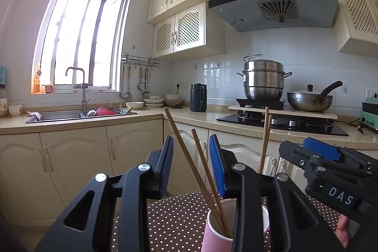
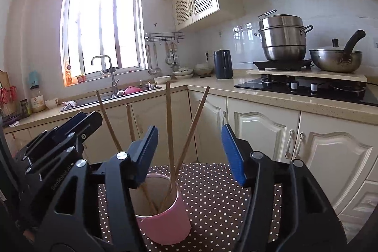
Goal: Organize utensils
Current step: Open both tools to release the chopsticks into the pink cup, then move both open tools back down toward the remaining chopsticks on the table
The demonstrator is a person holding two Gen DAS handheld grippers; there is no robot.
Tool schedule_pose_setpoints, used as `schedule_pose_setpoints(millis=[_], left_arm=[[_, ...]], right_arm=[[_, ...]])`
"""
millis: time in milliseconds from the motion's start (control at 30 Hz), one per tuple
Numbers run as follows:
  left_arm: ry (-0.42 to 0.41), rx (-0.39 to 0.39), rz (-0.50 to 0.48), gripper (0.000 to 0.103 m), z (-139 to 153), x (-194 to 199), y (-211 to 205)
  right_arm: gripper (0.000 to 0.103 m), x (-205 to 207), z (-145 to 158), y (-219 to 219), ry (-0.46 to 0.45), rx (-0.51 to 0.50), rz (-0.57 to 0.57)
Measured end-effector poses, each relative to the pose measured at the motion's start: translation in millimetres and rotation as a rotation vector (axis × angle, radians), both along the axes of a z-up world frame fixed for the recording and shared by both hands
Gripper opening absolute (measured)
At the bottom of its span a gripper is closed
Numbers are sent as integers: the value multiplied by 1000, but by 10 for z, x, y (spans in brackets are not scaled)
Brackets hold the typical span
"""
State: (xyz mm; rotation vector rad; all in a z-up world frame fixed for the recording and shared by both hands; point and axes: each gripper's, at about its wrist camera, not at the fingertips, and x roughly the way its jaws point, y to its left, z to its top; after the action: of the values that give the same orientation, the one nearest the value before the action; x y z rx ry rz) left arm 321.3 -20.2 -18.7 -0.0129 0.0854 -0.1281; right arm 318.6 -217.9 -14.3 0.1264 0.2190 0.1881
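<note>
Home kitchen, cream cabinets, bright window over the sink (image 2: 111, 96). Work surface is a brown polka-dot cloth (image 2: 212, 193) in the foreground, well apart from the counter run.

Pink cup (image 2: 165, 221) stands upright on the cloth. Four wooden chopsticks (image 2: 170, 134) sit inside it, tips down, leaning outward in two loose pairs against the rim. They rest on the cup wall; nothing holds them. A cup works here as a holder: it keeps the sticks gathered and standing.

Right gripper (image 2: 190, 152) hovers just above and behind the cup, jaws spread wide, blue pads clear of every stick. Two sticks show between its fingers but untouched. Left gripper (image 1: 191, 169) is likewise parted, with two sticks rising through the gap and no contact visible on either pad. In its view the cup (image 1: 212, 228) is partly hidden behind the finger linkage. The grippers sit close beside each other over the cup.

Judgement: chopsticks look deposited, both claws released. No loose utensils visible on the cloth, so this part of the task seems at or near its end.

Further out: a steamer pot (image 1: 263, 79) and a wok (image 1: 309, 100) on the stove, a dark kettle (image 1: 198, 97), bowls (image 1: 153, 102) by the sink. Ladles hang from a wall rack (image 1: 139, 61).
</note>
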Motion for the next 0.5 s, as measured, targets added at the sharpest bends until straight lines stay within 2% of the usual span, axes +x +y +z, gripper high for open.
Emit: schedule_pose_setpoints(millis=[167,333,500], left_arm=[[15,25,10,31,-15,-107,-11],[31,65,6,31,-37,-280,-57],[50,72,-11,31,-40,-495,-64]], right_arm=[[59,-111,15,-35,1,0,11],[64,-274,41,-83,9,-4,10],[69,-478,32,-93,32,-23,17]])
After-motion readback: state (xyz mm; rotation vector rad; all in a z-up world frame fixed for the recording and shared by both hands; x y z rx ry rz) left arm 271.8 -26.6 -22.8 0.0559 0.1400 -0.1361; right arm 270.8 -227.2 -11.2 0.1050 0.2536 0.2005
